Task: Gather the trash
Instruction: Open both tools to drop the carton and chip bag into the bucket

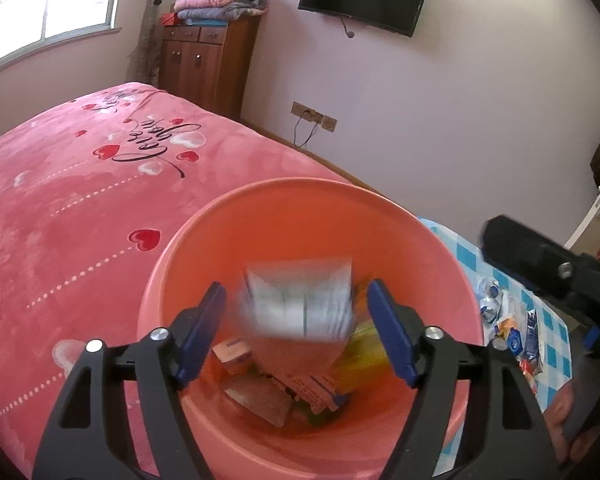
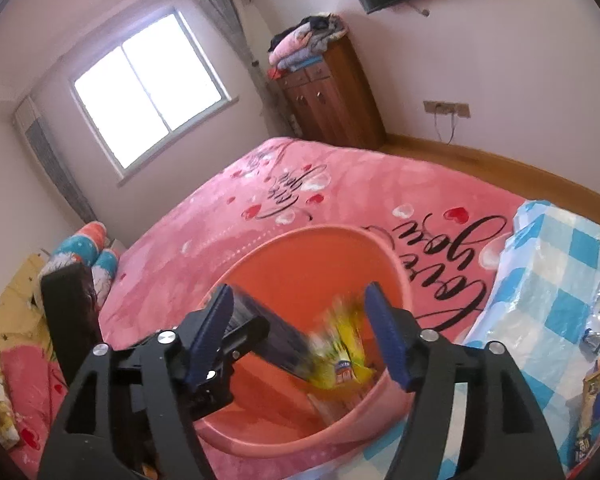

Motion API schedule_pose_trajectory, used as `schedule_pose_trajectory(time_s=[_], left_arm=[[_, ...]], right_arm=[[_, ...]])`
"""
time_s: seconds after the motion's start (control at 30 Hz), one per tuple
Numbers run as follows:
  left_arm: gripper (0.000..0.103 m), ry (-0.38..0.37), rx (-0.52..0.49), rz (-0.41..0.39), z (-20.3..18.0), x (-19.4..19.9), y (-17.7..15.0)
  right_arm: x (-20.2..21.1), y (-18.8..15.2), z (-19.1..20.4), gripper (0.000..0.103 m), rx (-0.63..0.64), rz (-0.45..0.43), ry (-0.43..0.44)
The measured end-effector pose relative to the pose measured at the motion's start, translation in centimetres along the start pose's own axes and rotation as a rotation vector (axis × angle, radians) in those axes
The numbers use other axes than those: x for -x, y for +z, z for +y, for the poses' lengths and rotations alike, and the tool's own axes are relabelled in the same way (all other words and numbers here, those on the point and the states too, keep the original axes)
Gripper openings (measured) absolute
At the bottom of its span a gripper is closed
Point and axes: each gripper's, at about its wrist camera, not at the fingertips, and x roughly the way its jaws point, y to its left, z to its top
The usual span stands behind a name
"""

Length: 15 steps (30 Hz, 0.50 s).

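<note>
Two blurred wrappers (image 1: 300,300) (image 2: 340,344) over basin (image 1: 180,264)

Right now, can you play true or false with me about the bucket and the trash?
1. The bucket is blue. False: it is pink.
2. Trash already lies in the bucket's bottom. True: a small box and other packets are there.
3. The left gripper squeezes the white packet. False: its jaws are open and the blurred packet is between them, apart from the pads.
4. The bucket stands on a pink bed. True.
5. The table beside the bed has a red cloth. False: it is blue and white checks.
6. The yellow wrapper is at the right gripper. True.
</note>
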Motion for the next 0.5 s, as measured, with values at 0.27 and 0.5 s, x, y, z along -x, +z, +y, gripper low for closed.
schedule_pose_trajectory(time_s=[0.27,0.5], left_arm=[[0.082,0.003,-0.012,-0.024,-0.3,0.9,-0.5],[0.083,0.009,-0.050,-0.077,-1.6,2.2,-1.0]], right_arm=[[4.0,-1.5,-1.2,0.085,0.001,-0.102,-0.102],[7.5,-4.6,-2.8,0.091,-0.008,-0.138,-0.210]])
